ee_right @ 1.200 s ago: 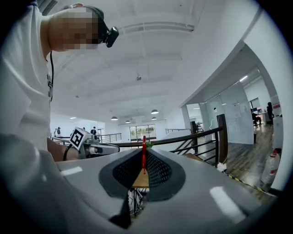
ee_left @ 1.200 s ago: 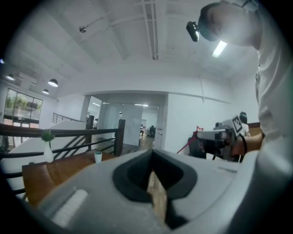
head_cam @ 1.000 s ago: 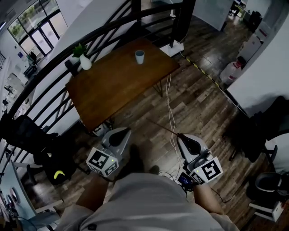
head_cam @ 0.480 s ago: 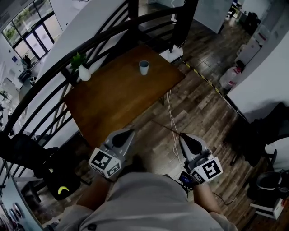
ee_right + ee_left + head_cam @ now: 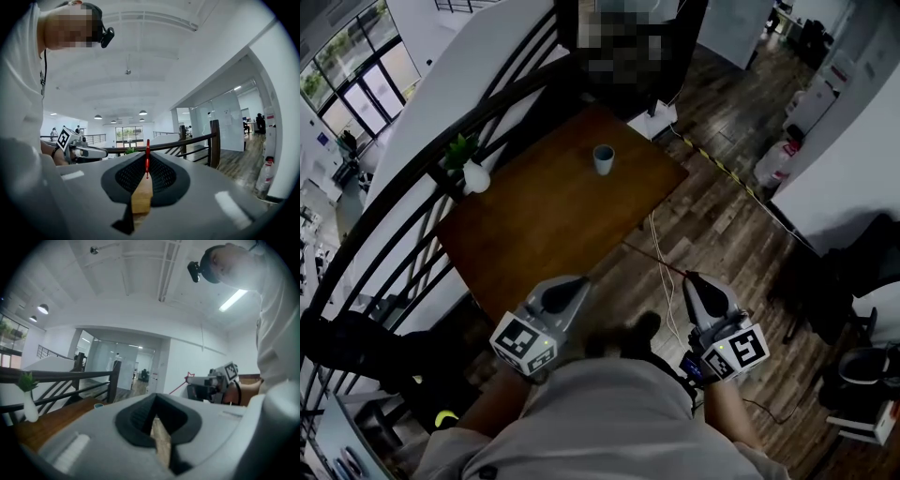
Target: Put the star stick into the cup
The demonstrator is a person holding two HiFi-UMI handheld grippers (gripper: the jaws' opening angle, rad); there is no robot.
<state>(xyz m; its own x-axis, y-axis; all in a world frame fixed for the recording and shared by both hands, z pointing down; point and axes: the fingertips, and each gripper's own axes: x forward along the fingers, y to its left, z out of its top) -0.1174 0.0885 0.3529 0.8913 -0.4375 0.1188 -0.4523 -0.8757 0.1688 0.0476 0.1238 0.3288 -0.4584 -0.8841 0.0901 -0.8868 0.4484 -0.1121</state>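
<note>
One cup [image 5: 603, 159], one star stick [image 5: 147, 159], one vase [image 5: 475, 177].

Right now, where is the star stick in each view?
Head view: star stick low right of centre, slanting up-left from the right hand-held gripper.
Left gripper view: right of centre, beside that gripper.
Right gripper view: centre, upright between the jaws.
Shared landmark: the black railing.

A wooden bench [image 5: 539, 220] stands beside a black railing [image 5: 389, 239] on dark plank flooring [image 5: 727, 220] — tall windows [image 5: 342, 80] brighten the white-walled hall.
</note>
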